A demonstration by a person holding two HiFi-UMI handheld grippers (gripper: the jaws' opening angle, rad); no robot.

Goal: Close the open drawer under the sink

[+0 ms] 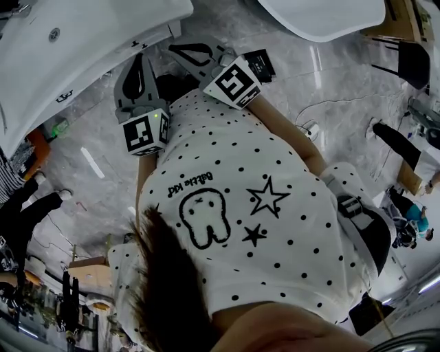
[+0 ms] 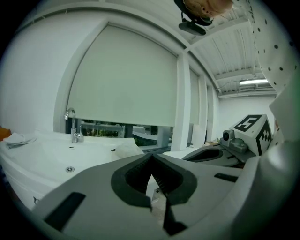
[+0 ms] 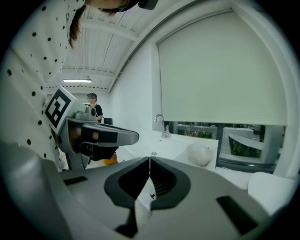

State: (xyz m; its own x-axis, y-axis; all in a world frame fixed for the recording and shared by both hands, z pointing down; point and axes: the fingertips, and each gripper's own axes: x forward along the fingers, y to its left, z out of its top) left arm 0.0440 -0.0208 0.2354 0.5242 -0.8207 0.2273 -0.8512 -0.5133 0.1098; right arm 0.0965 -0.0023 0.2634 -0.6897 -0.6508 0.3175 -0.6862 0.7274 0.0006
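Note:
The white sink (image 1: 75,48) fills the head view's upper left; no drawer front shows in any view. My left gripper (image 1: 142,60) points up toward the sink's edge, and its jaws are shut with nothing between them. Beside it, my right gripper (image 1: 173,48) points left toward the same edge and is also shut and empty. In the left gripper view the closed tips of the left gripper (image 2: 151,157) sit before the basin (image 2: 51,157) and chrome tap (image 2: 72,126). The right gripper (image 3: 149,159) faces the counter (image 3: 173,145) and the tap (image 3: 161,124).
A white crumpled bundle (image 3: 200,153) lies on the counter. A second white basin (image 1: 323,14) stands at the top. A person in dark trousers (image 1: 27,206) stands at the left. A black chair (image 1: 412,62) stands at the right, with cables on the marble floor (image 1: 330,103).

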